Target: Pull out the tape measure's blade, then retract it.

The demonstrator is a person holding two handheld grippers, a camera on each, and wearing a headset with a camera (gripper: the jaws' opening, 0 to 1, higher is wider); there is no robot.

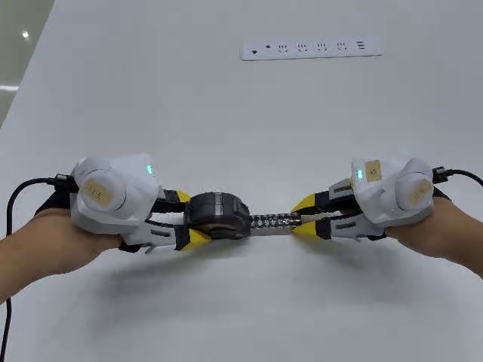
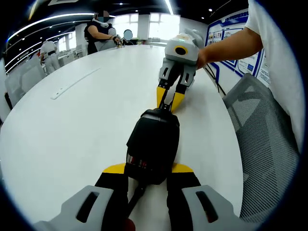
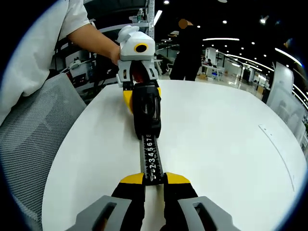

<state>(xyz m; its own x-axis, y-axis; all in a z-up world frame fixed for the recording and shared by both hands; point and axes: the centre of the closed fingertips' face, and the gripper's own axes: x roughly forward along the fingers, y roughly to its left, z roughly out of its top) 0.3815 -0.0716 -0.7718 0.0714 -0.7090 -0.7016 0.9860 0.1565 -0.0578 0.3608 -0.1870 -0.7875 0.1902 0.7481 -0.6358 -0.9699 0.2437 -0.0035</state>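
The left gripper (image 1: 190, 219) has its yellow-tipped fingers (image 1: 198, 238) clenched on the black tape measure (image 1: 219, 215), one finger pressed to each side of the case. The case is low over the white bench (image 1: 226, 105), towards its near side, but I cannot tell whether it touches the surface. A short length of dark blade (image 1: 270, 222) with white numerals runs straight out of the case to the right gripper (image 1: 302, 216), whose fingers are pinched together on the blade's far end. The two grippers face each other in one line, each held in a hand (image 1: 53, 241), with a black cable trailing from the back of each. A white power strip (image 1: 311, 49) lies well apart from them on the far side of the bench. A grey mesh chair (image 2: 264, 144) stands beside the bench in the left gripper view.
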